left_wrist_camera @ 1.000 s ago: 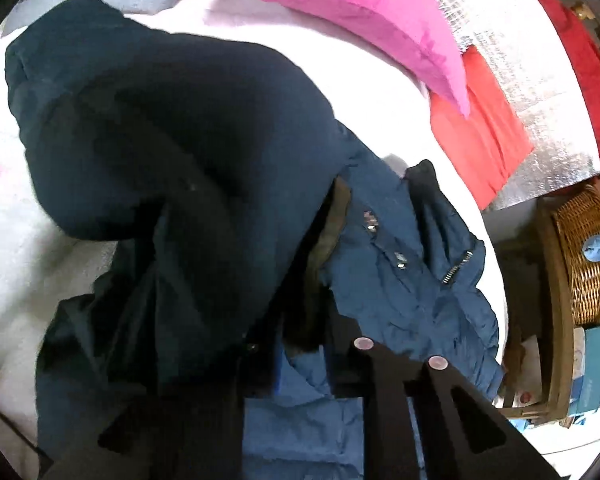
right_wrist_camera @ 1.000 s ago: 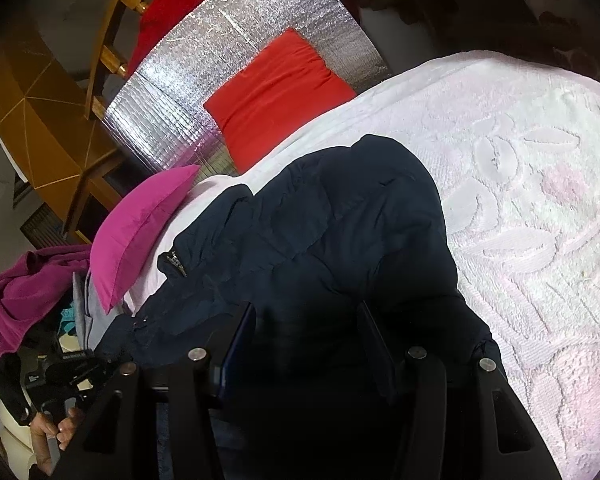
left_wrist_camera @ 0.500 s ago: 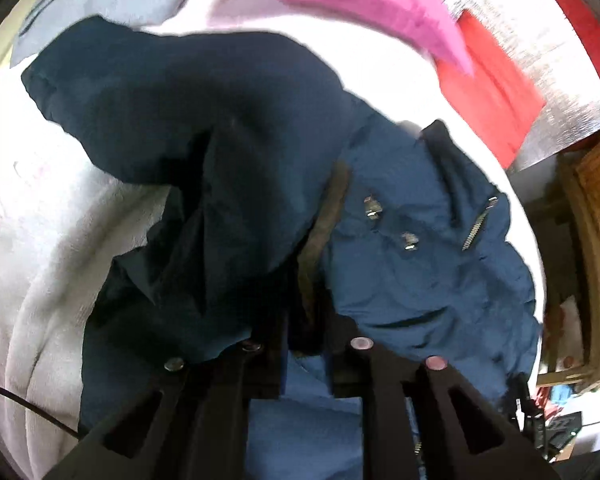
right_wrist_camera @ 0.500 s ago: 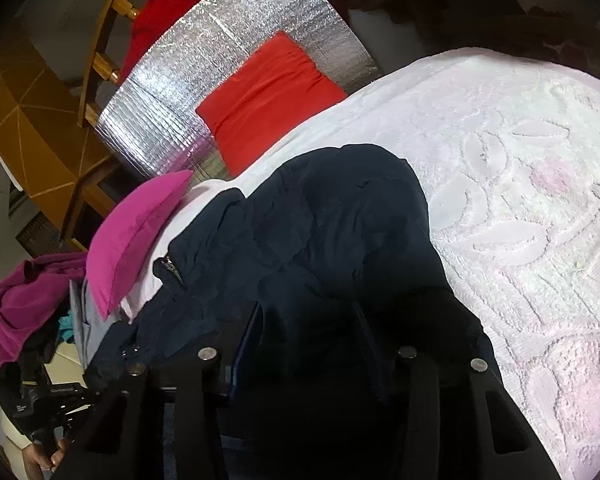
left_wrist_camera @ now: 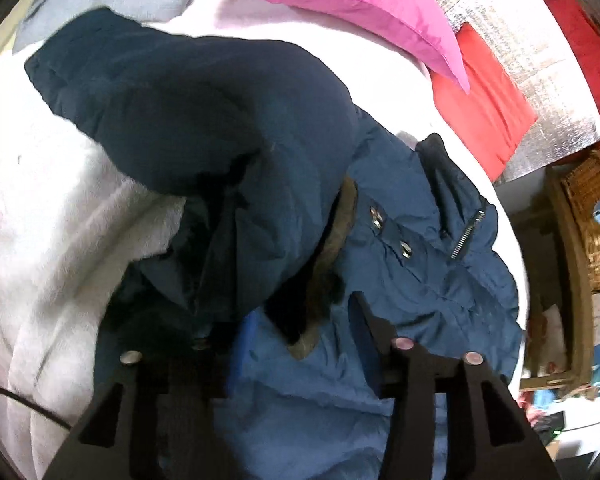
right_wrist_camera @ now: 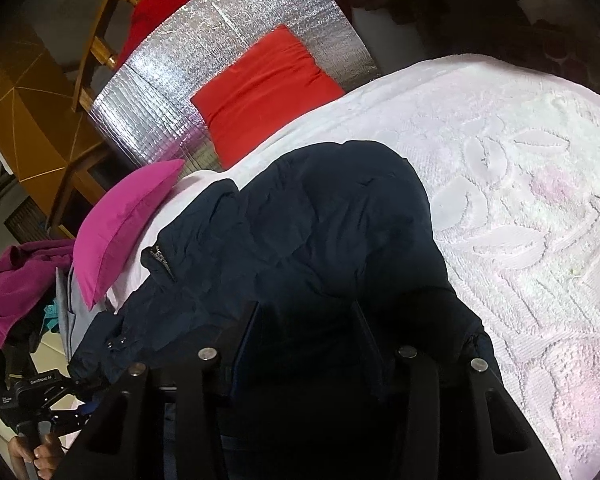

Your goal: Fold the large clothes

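A navy padded jacket (left_wrist_camera: 420,272) lies crumpled on the white bed cover (left_wrist_camera: 40,220), its dark upper part (left_wrist_camera: 220,112) folded over the zip and snaps. My left gripper (left_wrist_camera: 300,320) hangs over the fur-trimmed edge (left_wrist_camera: 336,248). Its jaws are opening, and the trim and lining lie loose between them. In the right wrist view the same jacket (right_wrist_camera: 320,220) bulges in front of my right gripper (right_wrist_camera: 308,316). Thick dark fabric fills the gap between its fingers, which are shut on it.
A pink pillow (left_wrist_camera: 360,8) and a red cushion (left_wrist_camera: 484,108) on a silver foil mat (left_wrist_camera: 540,80) lie beyond the jacket. A wicker basket (left_wrist_camera: 592,208) stands off the bed at right. The embossed bed cover (right_wrist_camera: 520,200) stretches right. A hand (right_wrist_camera: 40,452) grips a black handle at lower left.
The left jaws, shut on the jacket edge before, have parted and the fabric sits loose between them. The right jaws narrowed a little on the jacket's bulk.
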{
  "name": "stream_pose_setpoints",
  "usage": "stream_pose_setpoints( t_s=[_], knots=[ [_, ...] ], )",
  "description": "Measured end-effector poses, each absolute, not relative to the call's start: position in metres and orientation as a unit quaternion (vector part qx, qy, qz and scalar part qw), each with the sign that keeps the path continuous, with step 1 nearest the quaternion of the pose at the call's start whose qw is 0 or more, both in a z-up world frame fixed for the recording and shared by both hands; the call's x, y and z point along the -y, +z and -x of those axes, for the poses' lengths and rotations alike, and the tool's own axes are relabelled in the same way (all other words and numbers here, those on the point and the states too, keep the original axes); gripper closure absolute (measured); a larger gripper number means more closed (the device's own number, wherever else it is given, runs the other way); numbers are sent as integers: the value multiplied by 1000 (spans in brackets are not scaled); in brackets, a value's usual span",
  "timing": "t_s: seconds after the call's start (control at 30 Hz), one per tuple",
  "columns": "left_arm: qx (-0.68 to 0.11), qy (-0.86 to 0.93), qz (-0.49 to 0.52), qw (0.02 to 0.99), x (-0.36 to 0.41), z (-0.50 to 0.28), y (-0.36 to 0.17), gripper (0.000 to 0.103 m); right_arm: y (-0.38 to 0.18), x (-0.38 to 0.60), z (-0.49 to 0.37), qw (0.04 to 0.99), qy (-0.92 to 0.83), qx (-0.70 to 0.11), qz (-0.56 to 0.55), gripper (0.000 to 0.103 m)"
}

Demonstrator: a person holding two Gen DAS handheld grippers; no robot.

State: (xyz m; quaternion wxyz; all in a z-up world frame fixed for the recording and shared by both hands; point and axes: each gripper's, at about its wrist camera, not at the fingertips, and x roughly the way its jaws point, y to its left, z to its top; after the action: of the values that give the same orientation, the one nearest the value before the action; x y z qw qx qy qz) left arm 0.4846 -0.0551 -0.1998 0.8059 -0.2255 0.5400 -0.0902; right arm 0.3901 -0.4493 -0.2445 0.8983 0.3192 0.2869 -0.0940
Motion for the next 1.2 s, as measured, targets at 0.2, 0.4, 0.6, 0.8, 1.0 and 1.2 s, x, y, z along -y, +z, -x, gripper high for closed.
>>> stream_pose_setpoints(
  t_s=[0.2, 0.4, 0.6, 0.8, 1.0, 1.2],
  knots=[
    [-533, -90, 197, 818, 68, -490, -196, 89, -235, 443, -400, 893, -110, -328, -289, 53],
    [-554, -91, 176, 808, 74, -496, -202, 82, -190, 442, -403, 905, -95, -311, -276, 51],
    [-557, -97, 156, 810, 80, -495, -204, 80, -216, 478, -439, 868, -119, -365, -315, 64],
    [-567, -110, 159, 800, 78, -495, -204, 79, -224, 494, -433, 851, -127, -374, -345, 86],
    [-581, -126, 174, 785, 66, -479, -194, 66, -189, 452, -407, 887, -92, -352, -283, 83],
    [-575, -149, 197, 780, 40, -460, -179, 58, -223, 424, -421, 865, -81, -417, -269, 45]
  ],
)
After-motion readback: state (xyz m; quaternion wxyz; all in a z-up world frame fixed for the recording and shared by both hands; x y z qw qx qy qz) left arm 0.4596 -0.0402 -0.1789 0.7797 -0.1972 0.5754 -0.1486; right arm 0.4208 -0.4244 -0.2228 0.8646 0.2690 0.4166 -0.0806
